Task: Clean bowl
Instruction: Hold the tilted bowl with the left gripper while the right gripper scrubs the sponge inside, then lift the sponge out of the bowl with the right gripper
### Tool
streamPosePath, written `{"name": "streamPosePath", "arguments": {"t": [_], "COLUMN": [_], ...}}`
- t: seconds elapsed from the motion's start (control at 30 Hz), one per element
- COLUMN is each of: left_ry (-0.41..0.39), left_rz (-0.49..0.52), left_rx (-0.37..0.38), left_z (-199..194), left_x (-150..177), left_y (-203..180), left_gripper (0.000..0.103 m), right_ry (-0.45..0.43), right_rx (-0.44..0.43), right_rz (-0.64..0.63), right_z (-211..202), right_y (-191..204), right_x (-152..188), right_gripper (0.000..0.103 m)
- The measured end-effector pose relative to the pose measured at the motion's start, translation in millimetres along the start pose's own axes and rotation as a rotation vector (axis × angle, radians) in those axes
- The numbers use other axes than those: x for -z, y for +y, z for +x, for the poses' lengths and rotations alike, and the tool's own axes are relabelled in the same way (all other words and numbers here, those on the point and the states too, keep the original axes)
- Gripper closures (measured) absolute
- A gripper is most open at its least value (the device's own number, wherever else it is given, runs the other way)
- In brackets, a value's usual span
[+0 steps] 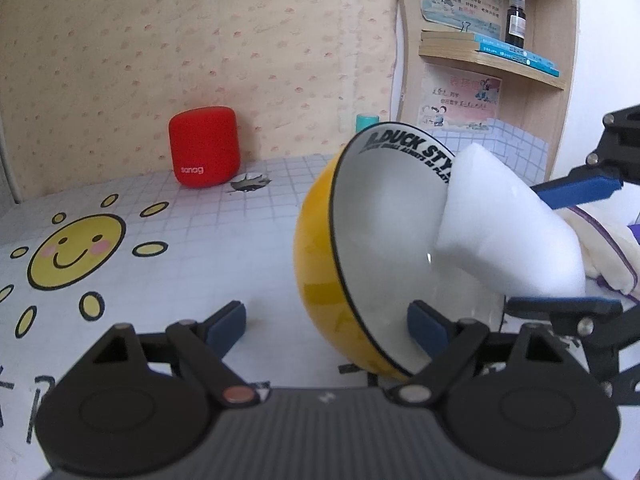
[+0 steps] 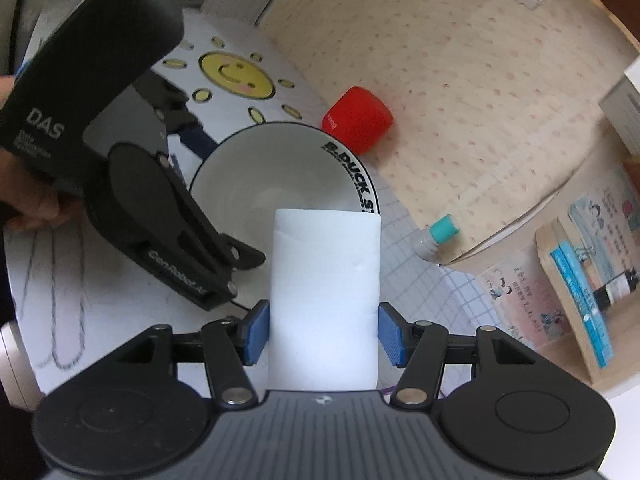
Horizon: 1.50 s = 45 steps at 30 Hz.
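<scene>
At the left, the white grid-patterned tabletop [image 1: 224,240] with its smiling sun print [image 1: 76,252] lies bare from the near edge to the back wall, giving open room there. A red Sanag speaker [image 1: 204,146] stands at the back against the dotted wallpaper, well apart from everything else, with a small tear in the table covering [image 1: 250,183] just beside it.

The left gripper [image 1: 326,326] stands wide apart. Its left pad [image 1: 227,324] hangs over bare table, touching nothing; its right pad [image 1: 427,330] sits inside the yellow bowl [image 1: 320,264], against the white inner wall near the lower rim. Whether it presses there I cannot tell. The bowl is tipped on its side, mouth facing right, its yellow belly lying between the two pads.

Further right, the right gripper [image 2: 323,336] is clamped on a white sponge block [image 2: 324,300], a blue pad against each side. The sponge's far end reaches over the rim into the bowl's mouth.

At the far right a wooden shelf [image 1: 492,62] with books and a dark dropper bottle [image 1: 516,16] closes off that side.
</scene>
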<state>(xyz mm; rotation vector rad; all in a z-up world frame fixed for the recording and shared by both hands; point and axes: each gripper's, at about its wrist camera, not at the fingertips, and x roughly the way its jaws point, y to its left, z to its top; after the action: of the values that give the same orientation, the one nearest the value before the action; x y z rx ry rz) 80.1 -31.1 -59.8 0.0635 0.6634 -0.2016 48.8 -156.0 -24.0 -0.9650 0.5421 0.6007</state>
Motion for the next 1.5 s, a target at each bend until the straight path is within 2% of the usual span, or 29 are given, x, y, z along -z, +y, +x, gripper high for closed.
{"name": "streamPosePath", "arguments": {"t": [0.1, 0.23, 0.43, 0.63, 0.77, 0.87, 0.97, 1.17, 1.4, 1.47, 1.5], "left_ry": [-0.01, -0.027, -0.052, -0.032, -0.031, -0.039, -0.052, -0.086, -0.088, -0.076, -0.07], "left_rz": [-0.004, -0.021, 0.006, -0.012, -0.02, -0.015, -0.026, -0.024, -0.028, -0.029, -0.028], "left_rx": [0.006, 0.016, 0.032, 0.025, 0.03, 0.03, 0.034, 0.051, 0.054, 0.042, 0.04], "left_z": [-1.2, -3.9, -7.6, -4.2, -3.9, -5.4, -6.9, -11.5, -12.1, -10.2, -9.6], "left_x": [0.4, 0.9, 1.5, 0.5, 0.5, 1.1, 2.0, 2.7, 2.0, 1.2, 1.0], "left_y": [0.6, 2.9, -1.9, -0.4, 1.0, 0.2, 2.3, 2.6, 2.1, 1.3, 0.9], "left_gripper": [0.015, 0.015, 0.014, 0.013, 0.013, 0.013, 0.013, 0.012, 0.01, 0.009, 0.009], "right_ry": [0.009, 0.02, 0.07, 0.041, 0.016, 0.031, 0.034, 0.025, 0.05, 0.052, 0.047], "right_rx": [-0.014, -0.032, -0.03, -0.051, -0.025, -0.011, -0.022, -0.041, -0.033, -0.024, -0.016], "right_rz": [-0.057, -0.044, -0.045, -0.039, 0.005, 0.014, -0.023, -0.017, -0.04, -0.051, -0.051], "right_z": [2.2, 4.9, 10.4, 11.6, 10.9, 12.3, 12.6, 14.3, 15.2, 15.7, 15.2], "right_y": [2.7, -2.8, -9.2, -11.4, -15.7, -16.4, -11.0, -10.4, -8.8, -8.3, -8.3], "right_x": [-2.7, -1.9, -11.1, -16.7, -13.2, -12.6, -12.7, -13.0, -17.2, -17.5, -16.3], "right_gripper": [0.047, 0.047, 0.045, 0.045, 0.046, 0.046, 0.046, 0.045, 0.045, 0.043, 0.038]}}
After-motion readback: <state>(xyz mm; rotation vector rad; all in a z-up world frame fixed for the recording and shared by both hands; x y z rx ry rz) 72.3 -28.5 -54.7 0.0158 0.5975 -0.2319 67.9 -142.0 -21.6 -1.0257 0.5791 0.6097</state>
